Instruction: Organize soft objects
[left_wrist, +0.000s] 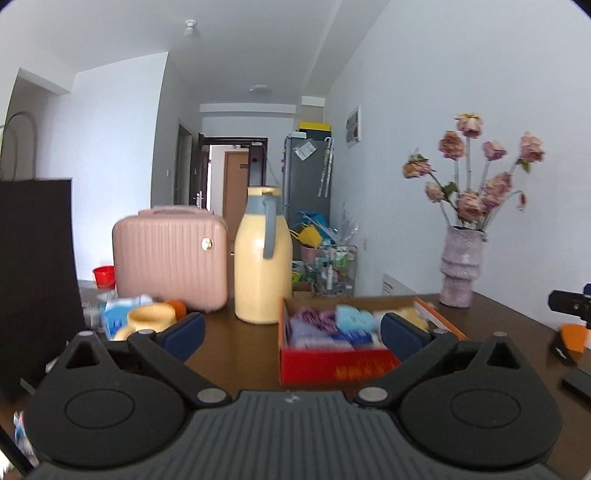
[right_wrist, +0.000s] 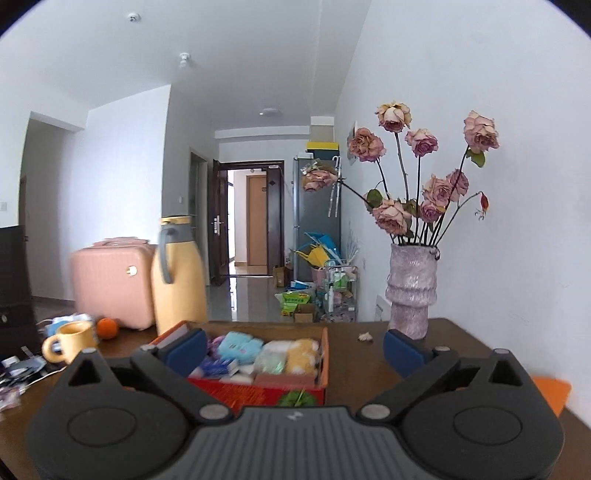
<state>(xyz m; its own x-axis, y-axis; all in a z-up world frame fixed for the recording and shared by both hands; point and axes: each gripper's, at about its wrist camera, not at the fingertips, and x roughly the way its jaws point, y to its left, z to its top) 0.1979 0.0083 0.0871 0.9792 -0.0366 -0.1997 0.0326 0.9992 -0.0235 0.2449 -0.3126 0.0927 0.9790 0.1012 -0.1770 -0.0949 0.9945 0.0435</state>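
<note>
A red and orange cardboard box (left_wrist: 334, 363) (right_wrist: 325, 345) sits on the brown table, packed with soft items: a light blue one (left_wrist: 352, 318) (right_wrist: 238, 347), a purple one (left_wrist: 316, 316), a pale green one (right_wrist: 271, 360) and a yellow fluffy one (right_wrist: 301, 356). My left gripper (left_wrist: 291, 332) is open, hovering in front of the box with nothing between its blue pads (left_wrist: 183, 334). My right gripper (right_wrist: 295, 349) is open too and holds nothing; its left pad (right_wrist: 184, 350) overlaps the box's left edge in the picture.
A yellow jug (left_wrist: 263, 258) (right_wrist: 179, 273) and a pink case (left_wrist: 170, 254) (right_wrist: 112, 282) stand behind the box. A vase of dried roses (left_wrist: 460, 273) (right_wrist: 410, 291) is at the right. A yellow mug (left_wrist: 147, 319) (right_wrist: 70, 341), an orange (right_wrist: 107, 327) and a dark paper bag (left_wrist: 35, 273) are at the left.
</note>
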